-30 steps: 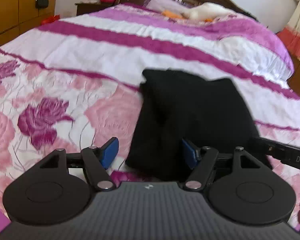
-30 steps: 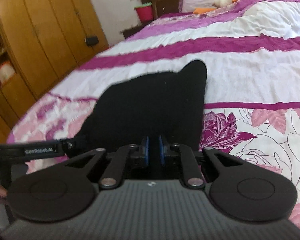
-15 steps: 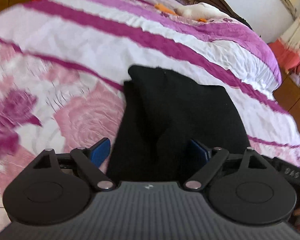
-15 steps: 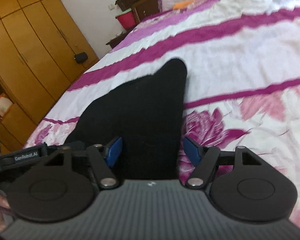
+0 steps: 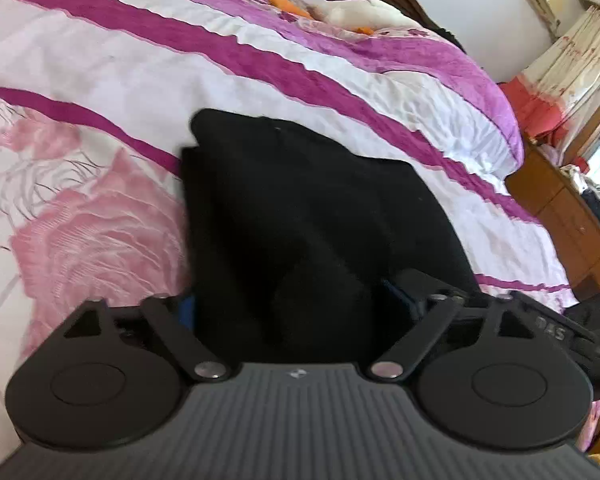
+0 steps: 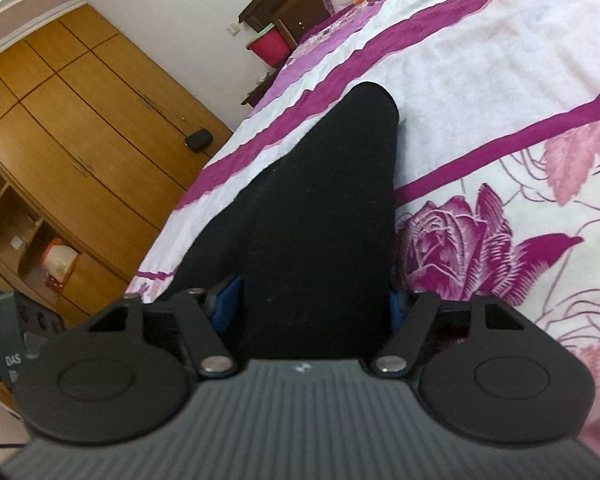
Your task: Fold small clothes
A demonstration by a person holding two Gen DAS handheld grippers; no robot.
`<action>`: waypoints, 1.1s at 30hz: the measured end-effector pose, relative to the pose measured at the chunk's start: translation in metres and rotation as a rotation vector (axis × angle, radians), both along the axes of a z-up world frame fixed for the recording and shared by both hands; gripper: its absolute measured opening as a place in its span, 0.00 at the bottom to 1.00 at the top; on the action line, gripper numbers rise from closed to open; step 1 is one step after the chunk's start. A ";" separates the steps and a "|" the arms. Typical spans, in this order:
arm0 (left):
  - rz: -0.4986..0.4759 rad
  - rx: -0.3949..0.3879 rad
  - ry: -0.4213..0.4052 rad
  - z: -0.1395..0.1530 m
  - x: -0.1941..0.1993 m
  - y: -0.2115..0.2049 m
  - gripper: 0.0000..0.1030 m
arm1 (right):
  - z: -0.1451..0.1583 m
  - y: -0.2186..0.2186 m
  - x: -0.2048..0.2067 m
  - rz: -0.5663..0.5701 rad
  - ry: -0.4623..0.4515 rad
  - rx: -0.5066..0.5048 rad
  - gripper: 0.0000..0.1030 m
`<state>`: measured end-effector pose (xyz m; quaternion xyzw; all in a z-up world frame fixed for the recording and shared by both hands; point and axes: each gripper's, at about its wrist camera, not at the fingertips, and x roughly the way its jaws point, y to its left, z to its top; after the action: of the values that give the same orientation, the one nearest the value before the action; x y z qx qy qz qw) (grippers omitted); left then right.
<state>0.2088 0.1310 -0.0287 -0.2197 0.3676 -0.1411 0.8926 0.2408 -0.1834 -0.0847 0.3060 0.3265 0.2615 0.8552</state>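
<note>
While the folded black knit garment (image 5: 300,216) lies on the floral pink-striped bedspread (image 5: 100,220), your left gripper (image 5: 292,308) and right gripper (image 6: 314,304) straddle it, jaws apart, just been closing

Your black garment (image 5: 308,220): matt, soft cloth with a faint nap and a few specks of lint, no sheen. Your bedspread (image 5: 100,68): crinkled woven cloth in the white bands, plusher velvety pile in the magenta stripes, printed roses toward its near edge. Your left gripper (image 5: 294,308) and right gripper (image 6: 314,306): matt black plastic arms, ribbed grey plastic body, bright metal pivot pins, blue rubbery-looking pads (image 6: 226,300). Your wardrobe (image 6: 80,140): smooth, lightly glossy wood-look panels. Wall (image 6: 172,8): matt paint.
</note>
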 end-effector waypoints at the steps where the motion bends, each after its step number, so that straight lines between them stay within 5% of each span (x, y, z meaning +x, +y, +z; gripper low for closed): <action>1: -0.005 -0.025 0.003 -0.001 0.001 0.000 0.70 | 0.000 -0.001 0.001 0.001 0.006 0.017 0.53; 6: 0.013 -0.128 0.018 0.006 -0.002 0.009 0.49 | 0.009 -0.007 -0.004 -0.025 0.049 0.090 0.44; 11: -0.003 -0.211 0.020 0.023 -0.014 0.011 0.47 | 0.032 -0.017 -0.013 -0.032 0.080 0.172 0.43; 18: -0.041 -0.275 0.046 0.042 -0.049 -0.009 0.47 | 0.065 -0.039 -0.052 -0.043 0.103 0.133 0.43; 28: -0.153 -0.233 0.084 0.043 -0.121 -0.070 0.47 | 0.066 -0.096 -0.127 -0.105 0.151 0.033 0.43; 33: -0.158 -0.100 0.103 0.028 -0.142 -0.091 0.48 | 0.037 -0.104 -0.145 -0.142 0.160 -0.075 0.44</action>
<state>0.0670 0.0396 -0.0011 -0.2413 0.4216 -0.2177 0.8466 0.0958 -0.2872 -0.0479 0.3159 0.3808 0.1626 0.8537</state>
